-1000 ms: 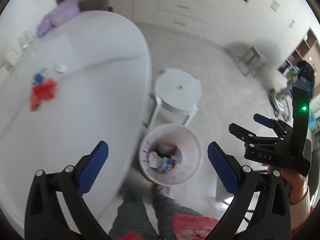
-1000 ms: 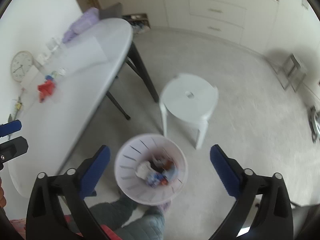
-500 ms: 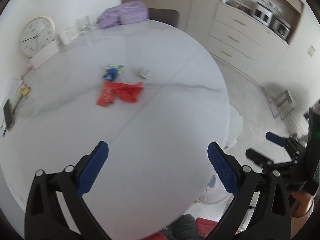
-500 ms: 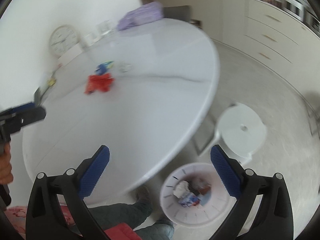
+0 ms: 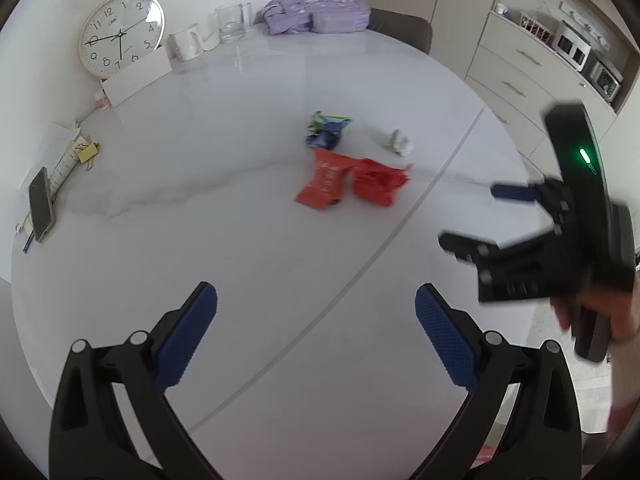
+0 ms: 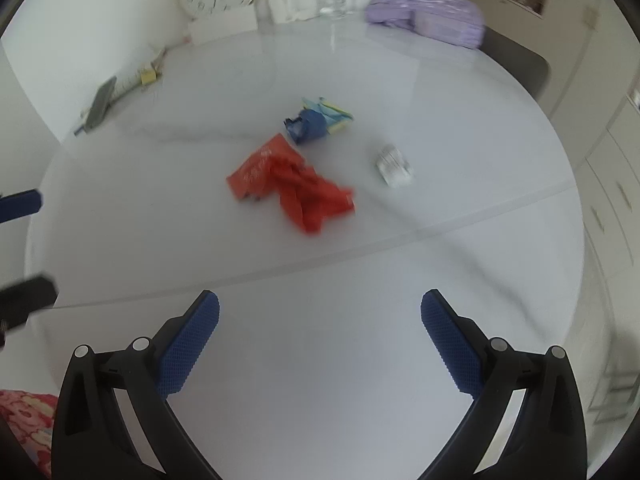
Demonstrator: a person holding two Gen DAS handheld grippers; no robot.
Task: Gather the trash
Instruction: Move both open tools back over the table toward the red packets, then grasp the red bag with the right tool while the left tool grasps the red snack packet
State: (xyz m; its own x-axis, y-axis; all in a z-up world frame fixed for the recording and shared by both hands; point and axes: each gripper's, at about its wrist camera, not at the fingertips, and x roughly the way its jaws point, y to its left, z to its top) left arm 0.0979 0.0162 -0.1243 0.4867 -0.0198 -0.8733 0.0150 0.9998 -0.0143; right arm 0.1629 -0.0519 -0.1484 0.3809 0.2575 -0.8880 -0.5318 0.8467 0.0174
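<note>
On the white oval table (image 5: 240, 272) lie a red wrapper (image 5: 326, 182) (image 6: 260, 170), a crumpled red wrapper (image 5: 378, 182) (image 6: 316, 200), a blue and yellow wrapper (image 5: 326, 132) (image 6: 316, 122) and a small white crumpled scrap (image 5: 396, 142) (image 6: 394, 166). My left gripper (image 5: 316, 320) is open and empty above the near part of the table. My right gripper (image 6: 320, 324) is open and empty, also short of the trash; it shows in the left wrist view (image 5: 480, 220) at the right. The trash bin is out of view.
At the table's far edge stand a wall clock (image 5: 120, 34), a mug (image 5: 186, 42), a glass (image 5: 232, 22) and a purple bag (image 5: 316, 16). A phone (image 5: 40, 204) and papers lie at the left edge. Cabinets (image 5: 520, 80) stand at the right.
Both grippers swung from above the floor bin up over the table and now face the wrappers. Both stayed open and empty.
</note>
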